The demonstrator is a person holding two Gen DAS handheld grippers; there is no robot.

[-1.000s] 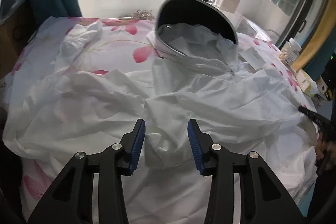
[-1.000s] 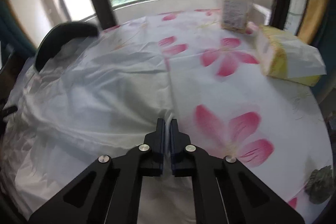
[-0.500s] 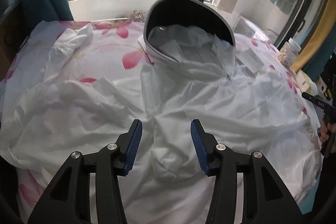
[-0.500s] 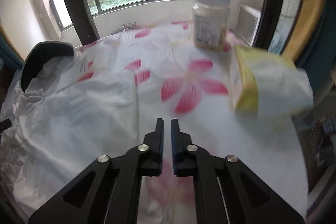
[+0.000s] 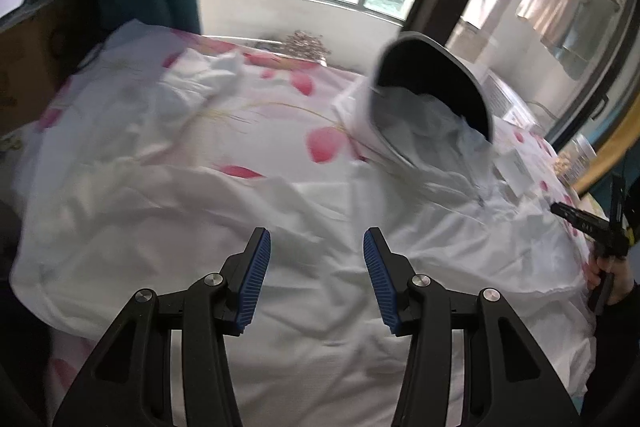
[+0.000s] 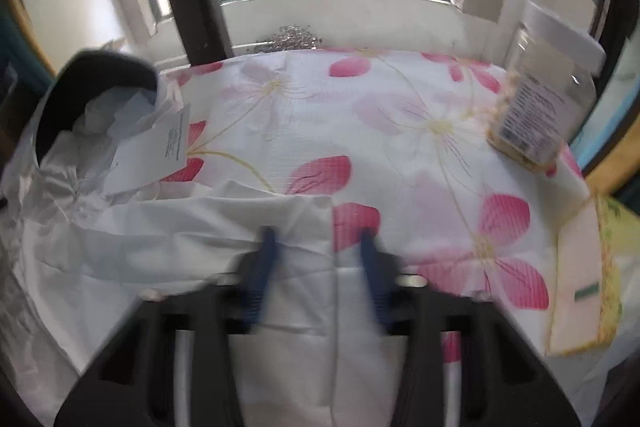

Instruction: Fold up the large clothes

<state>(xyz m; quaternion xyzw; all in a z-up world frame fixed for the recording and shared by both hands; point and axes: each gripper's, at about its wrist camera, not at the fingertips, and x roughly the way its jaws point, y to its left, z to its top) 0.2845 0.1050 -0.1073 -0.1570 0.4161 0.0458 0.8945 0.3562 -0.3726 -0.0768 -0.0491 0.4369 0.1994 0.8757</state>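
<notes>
White jacket [image 5: 320, 287] lay spread over the flowered sheet [image 6: 400, 131]. Left gripper [image 5: 316, 275] hovered wide, empty. Right gripper [image 6: 318, 267], blurred, had just been opening, its jaws apart over the jacket's edge.

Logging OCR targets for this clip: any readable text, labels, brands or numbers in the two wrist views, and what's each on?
None can be read.
White paper tag by the jacket hood: printed lines, too small and blurred.
Jar label: dense print, motion-blurred.
Yellow package: a green mark, no legible letters.
Right gripper as seen from the left wrist: small pale marking, too small.
</notes>
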